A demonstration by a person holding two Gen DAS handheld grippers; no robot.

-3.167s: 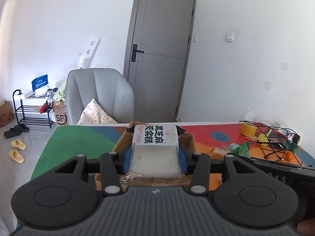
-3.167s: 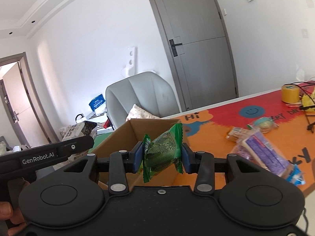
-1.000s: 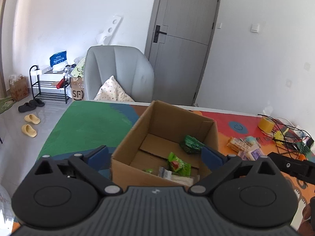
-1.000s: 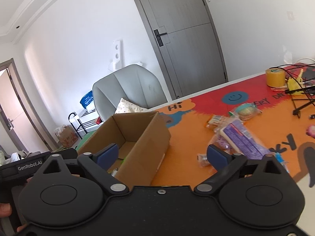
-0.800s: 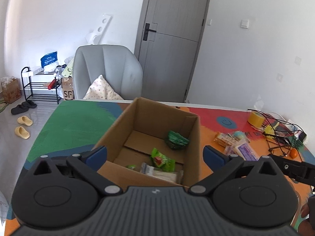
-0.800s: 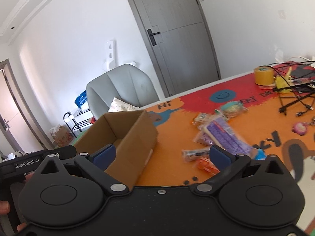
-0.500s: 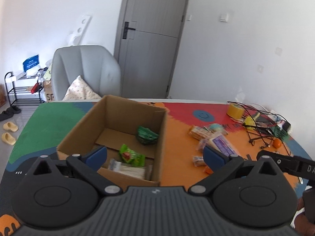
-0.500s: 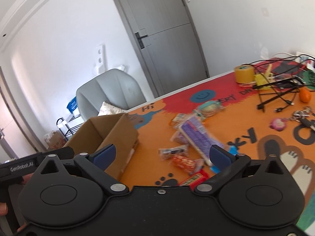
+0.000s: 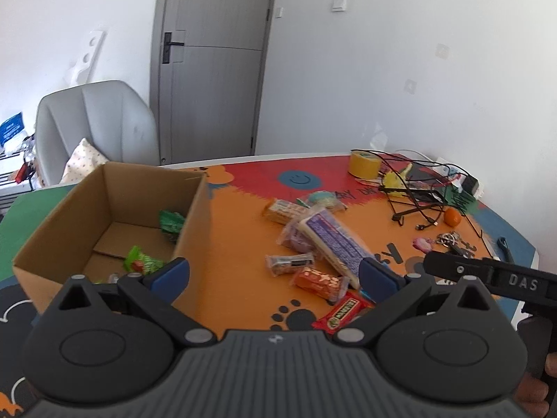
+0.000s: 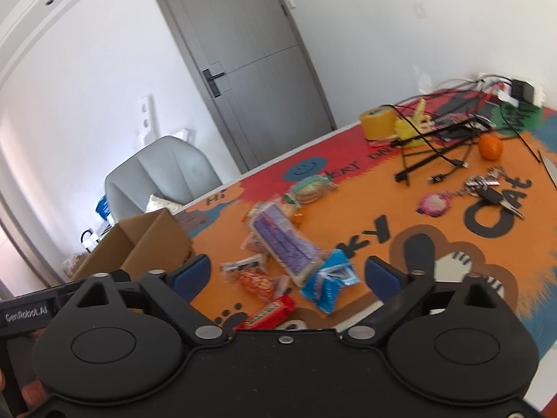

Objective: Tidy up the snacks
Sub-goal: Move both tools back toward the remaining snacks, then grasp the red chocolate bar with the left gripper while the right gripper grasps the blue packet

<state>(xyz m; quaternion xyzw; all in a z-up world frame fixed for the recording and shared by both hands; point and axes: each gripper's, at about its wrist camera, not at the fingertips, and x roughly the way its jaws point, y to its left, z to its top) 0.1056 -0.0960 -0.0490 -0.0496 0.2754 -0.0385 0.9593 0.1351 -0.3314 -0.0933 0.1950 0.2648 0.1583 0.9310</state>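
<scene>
An open cardboard box on the table's left holds green snack packets. Loose snacks lie right of it: a long purple-labelled pack, an orange packet, a red bar, a clear-wrapped bar, a blue packet. My left gripper is open above the orange packet, holding nothing. My right gripper hovers over the same pile; its jaws are closing with nothing pressed between them.
At the table's far right lie a yellow tape roll, tangled black cables, an orange fruit, keys and a pink charm. A grey chair stands behind the box, before a grey door.
Both grippers let their snacks go into the box, opened, and swung right from the box to the loose snack pile. The right jaws have narrowed slightly.
</scene>
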